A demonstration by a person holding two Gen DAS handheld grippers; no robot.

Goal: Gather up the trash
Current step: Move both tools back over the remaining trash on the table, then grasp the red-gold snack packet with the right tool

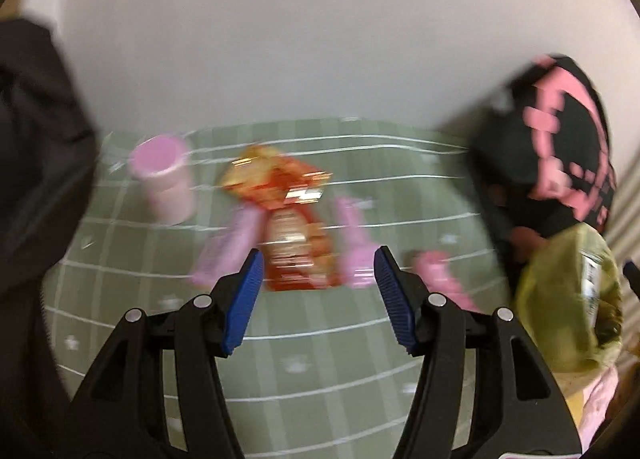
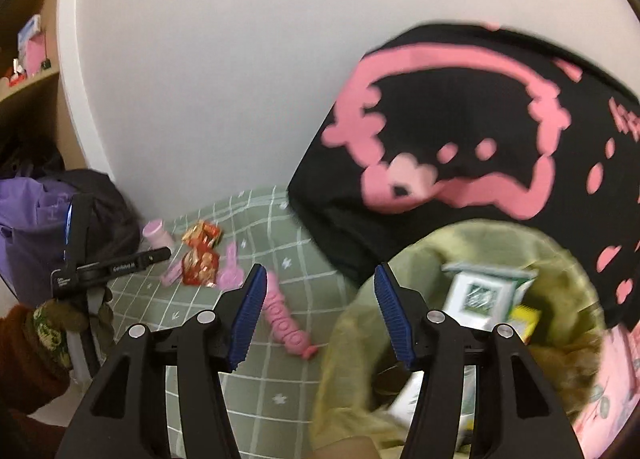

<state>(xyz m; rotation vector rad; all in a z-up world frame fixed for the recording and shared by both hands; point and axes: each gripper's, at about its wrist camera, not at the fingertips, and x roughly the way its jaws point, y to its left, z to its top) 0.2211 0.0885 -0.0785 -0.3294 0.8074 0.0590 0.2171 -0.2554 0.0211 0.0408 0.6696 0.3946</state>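
Trash lies on a green checked cloth [image 1: 320, 371]: two red-orange snack wrappers [image 1: 296, 255], pink wrappers [image 1: 228, 247] on either side of them, and a pink bottle [image 1: 164, 183] standing at the back left. My left gripper [image 1: 320, 259] hovers open just short of the nearer red wrapper, with nothing between its pads. A yellow-green trash bag [image 2: 352, 339] holds a white-and-green box [image 2: 480, 295] and other cartons. My right gripper [image 2: 320, 271] is open and empty over the bag's left rim. A pink twisted wrapper [image 2: 286, 323] lies just left of the bag. The picture is motion-blurred.
A black cushion with pink print [image 2: 460, 139] leans on the white wall behind the bag. Dark clothing [image 1: 36, 139] and a purple bag [image 2: 28, 227] crowd the left side. A wooden shelf [image 2: 28, 79] stands far left. A brown sleeve [image 2: 28, 343] carries the left gripper's black frame [image 2: 108, 265].
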